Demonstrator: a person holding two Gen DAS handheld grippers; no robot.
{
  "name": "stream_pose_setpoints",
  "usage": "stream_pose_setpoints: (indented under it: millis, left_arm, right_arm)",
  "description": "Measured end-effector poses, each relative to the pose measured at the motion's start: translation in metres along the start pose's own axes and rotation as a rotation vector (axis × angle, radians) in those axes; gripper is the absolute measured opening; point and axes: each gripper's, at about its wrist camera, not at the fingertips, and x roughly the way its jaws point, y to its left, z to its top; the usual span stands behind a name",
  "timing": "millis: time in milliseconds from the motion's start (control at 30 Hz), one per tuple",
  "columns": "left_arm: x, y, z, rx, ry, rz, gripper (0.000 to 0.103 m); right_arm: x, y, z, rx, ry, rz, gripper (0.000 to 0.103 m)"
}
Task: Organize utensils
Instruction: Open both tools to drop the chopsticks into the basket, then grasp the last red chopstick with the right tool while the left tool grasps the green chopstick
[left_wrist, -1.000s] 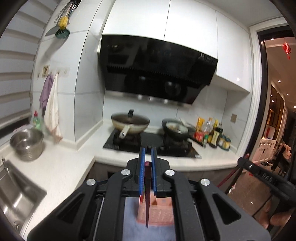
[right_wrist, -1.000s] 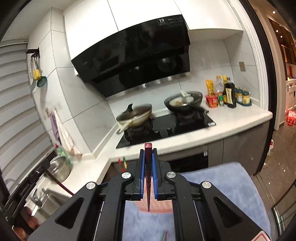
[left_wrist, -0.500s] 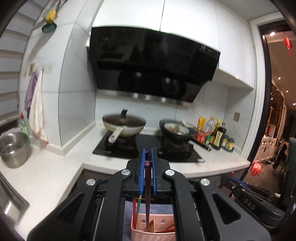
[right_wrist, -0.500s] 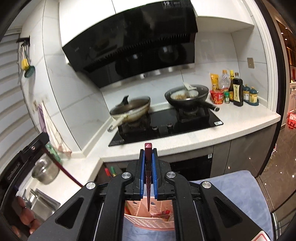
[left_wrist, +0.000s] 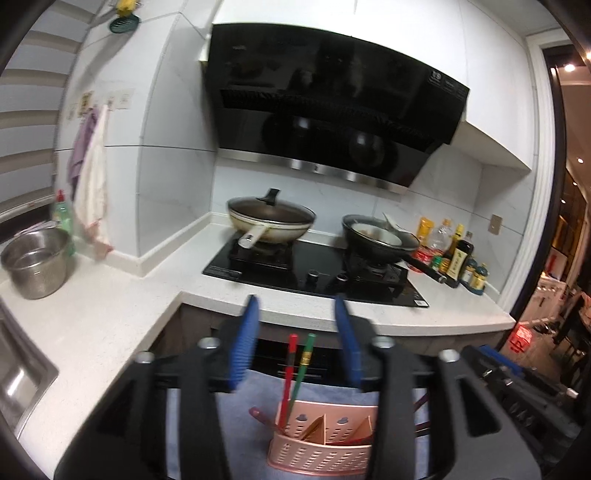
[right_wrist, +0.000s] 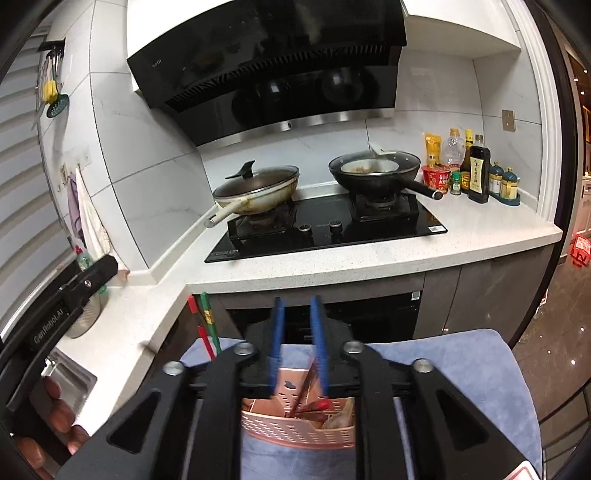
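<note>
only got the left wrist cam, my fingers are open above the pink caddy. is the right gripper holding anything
Observer: No. The right gripper is open, with nothing pinched between its fingers.
Operator: where is it relative to the caddy
Observer: Above the pink caddy. A dark red chopstick leans in the caddy and shows in the gap between the fingers.
Operator: whats in the caddy end my finger hides
Observer: A red-ended piece lies low in there. I cannot tell what it is.
</note>
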Motion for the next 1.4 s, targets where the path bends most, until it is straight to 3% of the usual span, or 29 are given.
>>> stream_pose_setpoints:
  millis: [100, 233, 400, 600, 833, 1133, 1400]
  left_arm:
    - [-0.019, 0.002, -0.001, 0.015, 0.011, 0.022, 0.047]
    - [-0.049, 0.003, -0.01, 0.023, 0.046, 0.034, 0.049]
    - [-0.094, 0.008, -0.035, 0.031, 0.101, 0.044, 0.051]
    - [-0.137, 0.016, -0.083, 0.068, 0.188, 0.08, 0.054]
    - [-0.173, 0.023, -0.148, 0.087, 0.292, 0.108, 0.055]
    - [-0.191, 0.031, -0.215, 0.09, 0.415, 0.152, 0.055]
    - [-0.198, 0.045, -0.257, 0.079, 0.479, 0.186, 0.055]
  right_arm:
    - [-0.018, 0.0, 0.005, 0.013, -0.031, 0.01, 0.033]
    - [-0.049, 0.003, 0.005, 0.01, -0.043, 0.031, 0.035]
    - [-0.095, 0.01, -0.022, -0.021, -0.042, 0.042, 0.041]
    - [-0.139, 0.021, -0.09, -0.118, 0.017, 0.006, 0.042]
    - [-0.165, 0.026, -0.185, -0.148, 0.159, 0.006, 0.042]
    - [-0.165, 0.022, -0.277, -0.142, 0.301, -0.035, 0.042]
    - [-0.149, 0.018, -0.326, -0.122, 0.394, -0.061, 0.042]
